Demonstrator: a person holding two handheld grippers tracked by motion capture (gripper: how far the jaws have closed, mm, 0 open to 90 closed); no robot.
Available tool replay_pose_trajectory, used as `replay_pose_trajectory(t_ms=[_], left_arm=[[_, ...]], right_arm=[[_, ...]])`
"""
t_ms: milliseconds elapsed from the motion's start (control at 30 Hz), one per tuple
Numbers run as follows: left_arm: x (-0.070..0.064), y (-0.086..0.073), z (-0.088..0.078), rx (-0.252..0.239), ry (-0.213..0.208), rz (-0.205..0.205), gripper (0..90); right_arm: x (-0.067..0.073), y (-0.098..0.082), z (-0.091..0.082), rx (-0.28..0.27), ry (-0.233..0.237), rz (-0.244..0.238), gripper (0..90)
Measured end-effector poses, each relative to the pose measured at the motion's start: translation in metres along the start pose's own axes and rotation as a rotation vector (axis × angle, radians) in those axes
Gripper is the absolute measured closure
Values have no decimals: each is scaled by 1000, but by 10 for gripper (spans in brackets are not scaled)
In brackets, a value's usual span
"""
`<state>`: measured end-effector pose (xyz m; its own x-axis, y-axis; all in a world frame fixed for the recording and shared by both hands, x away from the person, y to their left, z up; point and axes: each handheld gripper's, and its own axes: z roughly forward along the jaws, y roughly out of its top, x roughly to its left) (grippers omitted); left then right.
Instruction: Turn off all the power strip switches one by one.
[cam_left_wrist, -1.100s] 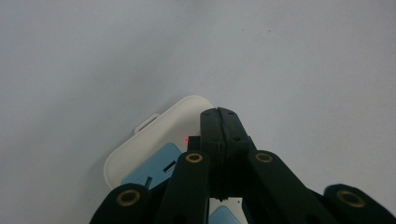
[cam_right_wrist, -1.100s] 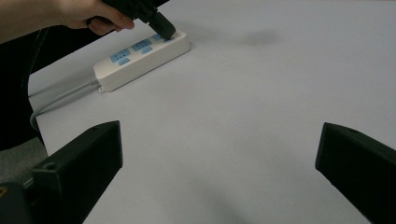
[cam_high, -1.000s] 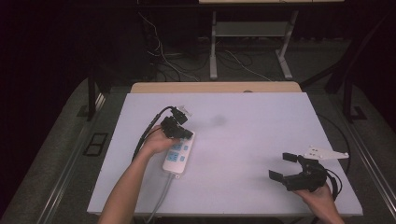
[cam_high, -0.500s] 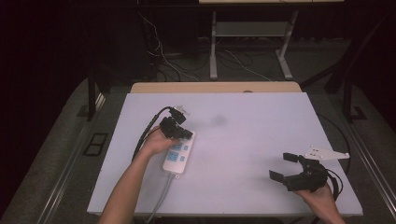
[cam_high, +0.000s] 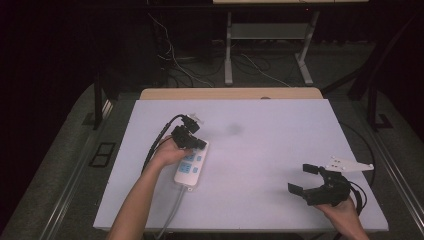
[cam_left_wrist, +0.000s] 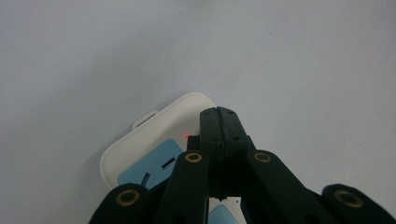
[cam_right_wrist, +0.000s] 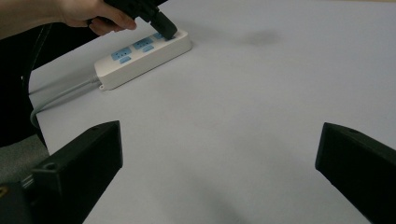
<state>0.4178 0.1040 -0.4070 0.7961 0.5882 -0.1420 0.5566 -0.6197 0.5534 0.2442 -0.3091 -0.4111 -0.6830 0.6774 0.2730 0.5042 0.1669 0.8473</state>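
The left gripper (cam_high: 196, 143), jaws pressed together on nothing, is bearing down on the far end of the power strip (cam_high: 190, 168), whose long axis is running toward the person, while the right gripper (cam_high: 305, 178) is resting well apart, jaws spread

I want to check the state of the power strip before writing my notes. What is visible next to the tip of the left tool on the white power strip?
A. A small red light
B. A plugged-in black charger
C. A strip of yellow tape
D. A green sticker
A: in the left gripper view a small red light glows on the power strip, just left of the closed tip of the left tool.
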Motion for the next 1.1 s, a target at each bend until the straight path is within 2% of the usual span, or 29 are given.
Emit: replay_pose_trajectory(t_ms=[400,533,600,633,700,967,1100], left_arm=[[2,0,0,-5,-12,-23,892],[1,0,-1,-3,-2,-1,892],[2,1,-4,-29,-3,-12,893],[1,0,-4,-13,15,8,893],[2,-1,-5,-15,12,8,893],[5,-4,-20,-75,16,-15,891],[5,-7,-29,-109,18,-18,851]], right_arm=[[-1,0,0,2,-3,2,4],[-2,0,0,-1,-5,2,5],[-2,0,0,-2,-6,6,5],[-2,0,0,-3,-6,4,5],[-2,0,0,-2,-7,4,5],[-3,-1,0,-1,-8,3,5],[-3,-1,0,-1,-8,4,5]])
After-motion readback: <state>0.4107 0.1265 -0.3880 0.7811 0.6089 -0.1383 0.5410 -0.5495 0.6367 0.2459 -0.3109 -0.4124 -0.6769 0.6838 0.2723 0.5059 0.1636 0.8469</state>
